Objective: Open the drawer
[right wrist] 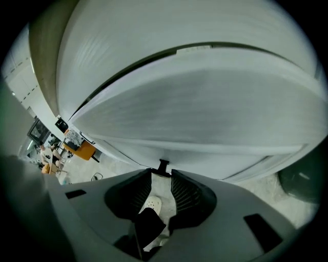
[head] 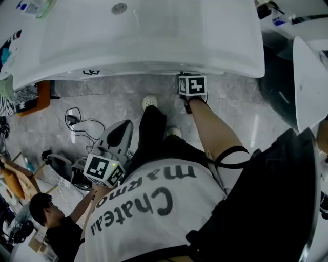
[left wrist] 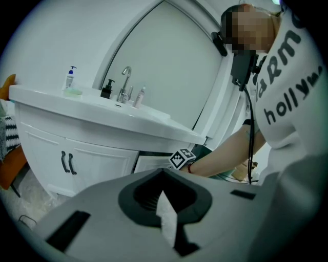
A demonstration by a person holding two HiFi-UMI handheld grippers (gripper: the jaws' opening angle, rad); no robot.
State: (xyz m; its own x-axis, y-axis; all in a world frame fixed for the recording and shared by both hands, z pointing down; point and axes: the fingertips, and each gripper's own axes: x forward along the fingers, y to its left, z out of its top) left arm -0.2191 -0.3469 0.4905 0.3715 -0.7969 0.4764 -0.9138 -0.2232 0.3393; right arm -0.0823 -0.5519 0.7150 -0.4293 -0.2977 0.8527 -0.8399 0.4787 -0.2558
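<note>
Two grippers are in use, both matte grey plastic with ribbed dark pads. Nearest, the left gripper (head: 121,132) hangs low by the person's left hip, its jaws pressed together on nothing, only a thin pale slit between the pads. A white T-shirt (head: 154,204) carries black print reading "Chateau" and "marmo".

Further forward, the right gripper (right wrist: 162,174) reaches under the front edge of the counter (head: 154,56), right of its middle. Its jaw tips are clenched on the small dark handle (right wrist: 163,166) of the drawer (right wrist: 205,112). That drawer sits just beneath the front edge, with a smooth, white, outward-curved face and a thin dark gap along its top. To its left, cabinet doors (left wrist: 46,153) are white and panelled, with a pair of dark curved pulls (left wrist: 68,162).

On top, the counter is glossy white with a bowed front edge. Its basin (head: 77,30) holds nothing but a round metal drain (head: 119,7). A chrome faucet (left wrist: 124,84) stands at the back edge, with a dark dispenser (left wrist: 107,89) on its left and a small pale bottle (left wrist: 139,96) on its right. Toward the left back corner stands a clear pump bottle (left wrist: 70,78); its label is too small to read.
</note>
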